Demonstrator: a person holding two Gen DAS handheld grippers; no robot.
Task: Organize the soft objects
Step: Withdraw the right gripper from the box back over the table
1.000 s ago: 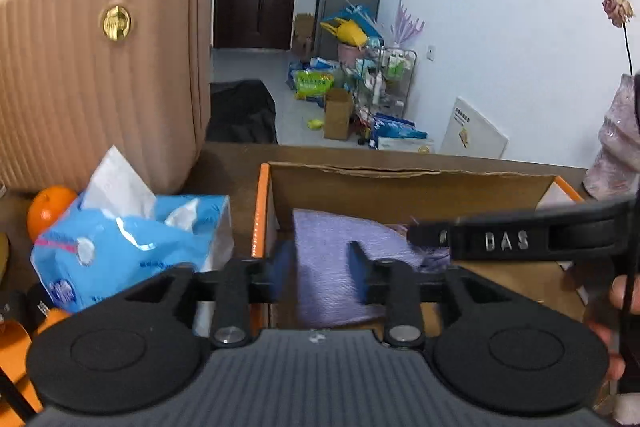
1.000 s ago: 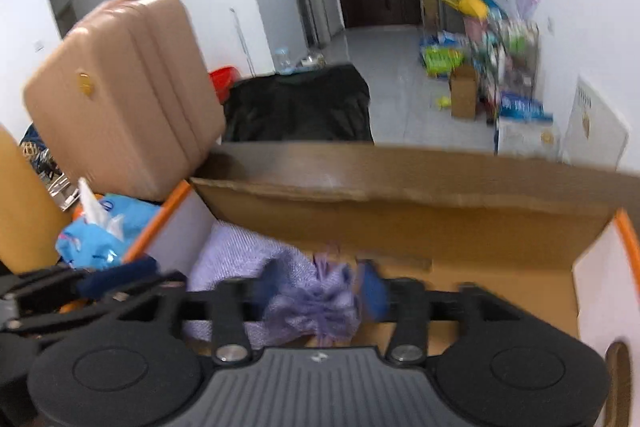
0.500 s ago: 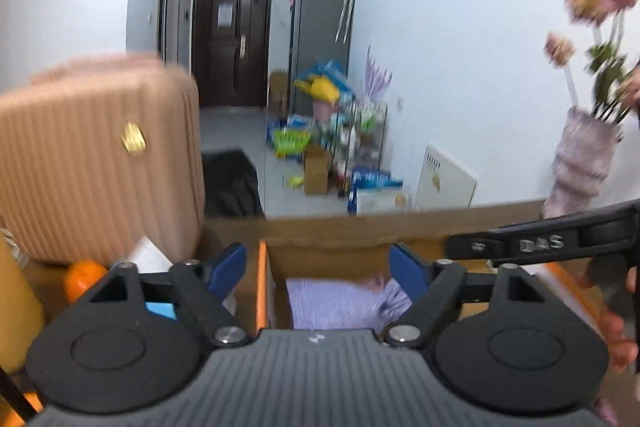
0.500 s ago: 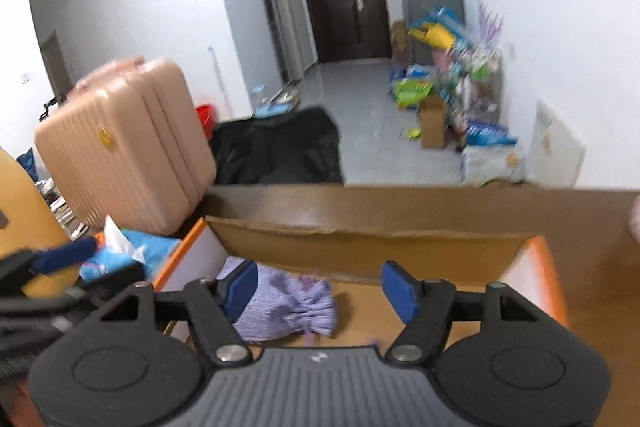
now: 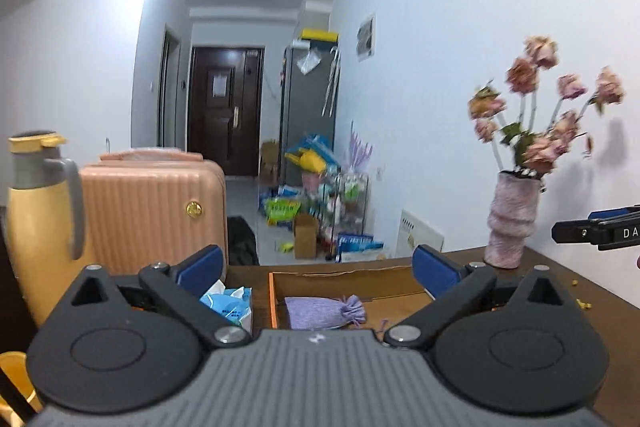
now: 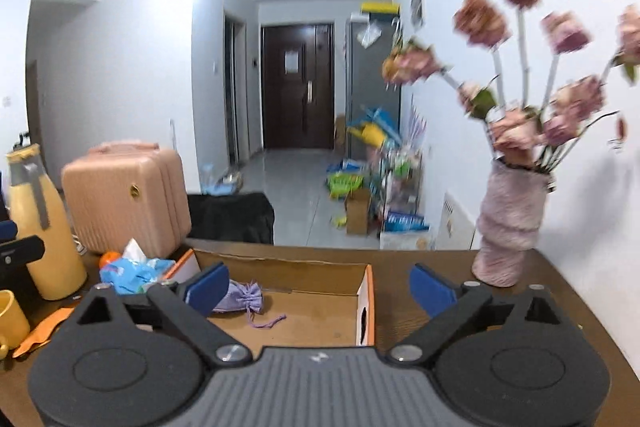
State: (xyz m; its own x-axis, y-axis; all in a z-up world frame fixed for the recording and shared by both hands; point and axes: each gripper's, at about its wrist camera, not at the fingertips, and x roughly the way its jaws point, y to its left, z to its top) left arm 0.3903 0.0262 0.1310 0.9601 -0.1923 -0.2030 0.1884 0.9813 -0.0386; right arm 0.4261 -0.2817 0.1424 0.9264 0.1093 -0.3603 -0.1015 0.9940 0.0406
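A purple drawstring pouch [image 5: 324, 311] lies inside the open cardboard box [image 5: 360, 277] on the brown table; the right wrist view shows the pouch [image 6: 240, 297] in the box's [image 6: 365, 291] left part, its cord trailing on the floor of the box. My left gripper [image 5: 318, 267] is raised above and behind the box, jaws opening wide with nothing between them. My right gripper [image 6: 318, 285] is likewise lifted back from the box, jaws opening, holding nothing. The right gripper's finger [image 5: 596, 233] shows at the left view's right edge.
A blue tissue pack [image 6: 132, 271] and an orange [image 6: 108, 259] lie left of the box. A pink suitcase [image 5: 152, 211] and a yellow thermos [image 5: 36, 227] stand at the left. A vase of pink flowers [image 6: 510, 227] stands at the right. A yellow mug [image 6: 12, 315] sits near left.
Both grippers let go of the purple pouch, opened wide and pulled up and back from the box. The pouch stays lying in the box.
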